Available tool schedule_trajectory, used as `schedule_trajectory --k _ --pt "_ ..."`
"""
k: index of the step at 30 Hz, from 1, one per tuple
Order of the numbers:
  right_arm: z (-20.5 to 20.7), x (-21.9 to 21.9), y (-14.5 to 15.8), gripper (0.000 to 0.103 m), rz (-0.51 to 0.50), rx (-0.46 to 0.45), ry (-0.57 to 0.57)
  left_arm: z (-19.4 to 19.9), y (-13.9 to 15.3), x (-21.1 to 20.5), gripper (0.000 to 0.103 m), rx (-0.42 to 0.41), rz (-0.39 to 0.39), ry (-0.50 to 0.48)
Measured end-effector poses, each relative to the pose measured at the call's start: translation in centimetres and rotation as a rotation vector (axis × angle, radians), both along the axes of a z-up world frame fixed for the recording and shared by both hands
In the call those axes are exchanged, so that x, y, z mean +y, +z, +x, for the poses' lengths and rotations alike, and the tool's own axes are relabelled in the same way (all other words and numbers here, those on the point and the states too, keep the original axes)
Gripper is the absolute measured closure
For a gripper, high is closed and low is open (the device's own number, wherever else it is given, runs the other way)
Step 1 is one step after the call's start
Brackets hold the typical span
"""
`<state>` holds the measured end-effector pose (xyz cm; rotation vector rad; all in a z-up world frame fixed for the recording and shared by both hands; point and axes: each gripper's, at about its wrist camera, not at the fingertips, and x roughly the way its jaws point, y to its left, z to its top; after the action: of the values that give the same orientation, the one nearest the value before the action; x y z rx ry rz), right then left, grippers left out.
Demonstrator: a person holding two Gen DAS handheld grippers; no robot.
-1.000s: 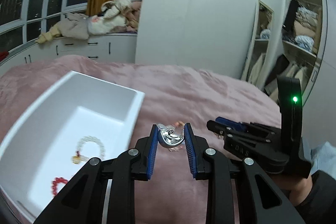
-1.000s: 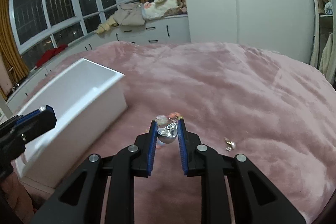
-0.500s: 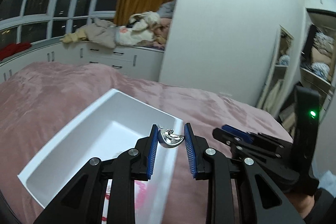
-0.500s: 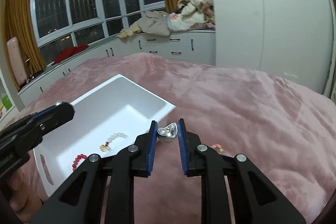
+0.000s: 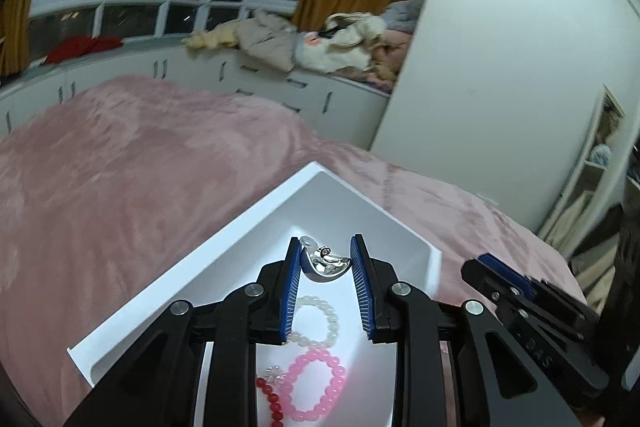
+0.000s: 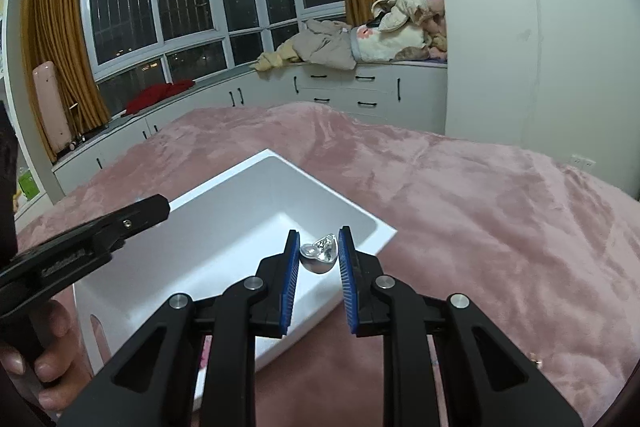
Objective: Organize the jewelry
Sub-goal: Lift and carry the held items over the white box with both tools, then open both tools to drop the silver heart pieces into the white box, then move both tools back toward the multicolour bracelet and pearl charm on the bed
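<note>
Two grippers, left gripper (image 5: 325,259) and right gripper (image 6: 319,253), each clamp a silver earring (image 5: 323,263) above the white tray (image 5: 224,247) on the pink blanket (image 6: 480,211), apparently poised to drop them beside the bead bracelets (image 5: 316,387) already inside.

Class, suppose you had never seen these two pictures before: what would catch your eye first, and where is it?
First, the shiny silver piece pinched between the blue-padded fingers of the left gripper, held above the white tray; the right gripper grips a similar silver piece over the tray's near corner. Next, the pink bead bracelet on the tray floor, beside a white one and a red one, all on the pink bedspread.
</note>
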<state>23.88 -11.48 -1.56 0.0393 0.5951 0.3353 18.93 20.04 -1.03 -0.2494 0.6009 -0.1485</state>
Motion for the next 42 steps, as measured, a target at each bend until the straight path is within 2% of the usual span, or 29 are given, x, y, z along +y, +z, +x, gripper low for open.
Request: schedule_trajectory --k 4,7,13,16,22,24,25,26,27,29,31,34,38,40,42 --pt "1.1 1.8 -0.7 0.083 -0.002 0.015 0.045 0.9 -0.8 1.3 0.073 0.043 -0.036 0.039" --pt "1.7 3.3 -1.4 0.083 -0.018 0.034 0.085 0.9 -0.6 1.7 0.073 0.036 -0.014 0.069" --pt "2.4 5.0 -3.4 0.083 -0.020 0.082 0.128 1.6 -1.4 1.6 0.073 0.101 -0.048 0.034" --pt "2.5 5.3 -4.0 0.082 -0.015 0.100 0.138 1.4 -1.3 1.9 0.062 0.091 -0.058 0.050" --pt "2.0 5.6 -4.9 0.080 0.007 0.126 0.153 0.8 -1.0 2.2 0.049 0.088 -0.077 0.065" --pt "1.9 5.8 -4.9 0.069 0.009 0.126 0.155 0.7 -1.0 2.5 0.044 0.088 -0.090 0.069" --pt "1.8 5.8 -4.7 0.053 0.006 0.116 0.153 0.6 -0.9 2.6 0.042 0.087 -0.095 0.072" --pt "1.6 5.7 -4.5 0.032 -0.004 0.105 0.132 0.4 -0.8 2.6 0.039 0.083 -0.100 0.075" --pt "1.4 5.5 -4.3 0.025 -0.007 0.085 0.106 0.2 -0.7 2.7 0.034 0.077 -0.107 0.075" --pt "1.1 4.5 -3.9 0.015 0.016 0.063 0.062 -0.1 -0.4 2.9 0.014 0.064 -0.137 0.060" --pt "1.1 2.3 -3.6 0.011 0.064 0.069 -0.006 -0.8 0.1 2.9 0.010 0.019 -0.159 0.028" --pt "0.6 -0.8 -3.2 0.007 0.072 0.059 -0.103 -1.9 1.1 1.1 0.010 -0.042 -0.080 -0.009" --pt "-0.5 -4.2 -3.1 0.005 0.069 0.046 -0.202 -2.6 1.2 -2.1 0.009 -0.059 -0.023 -0.154" --pt "-1.1 -5.8 -3.1 0.005 0.067 0.048 -0.237 -3.2 1.0 -4.1 0.003 -0.075 0.031 -0.225" --pt "-1.7 -7.4 -3.3 0.005 0.055 0.054 -0.269 -3.6 0.6 -5.7 0.003 -0.084 0.074 -0.270"
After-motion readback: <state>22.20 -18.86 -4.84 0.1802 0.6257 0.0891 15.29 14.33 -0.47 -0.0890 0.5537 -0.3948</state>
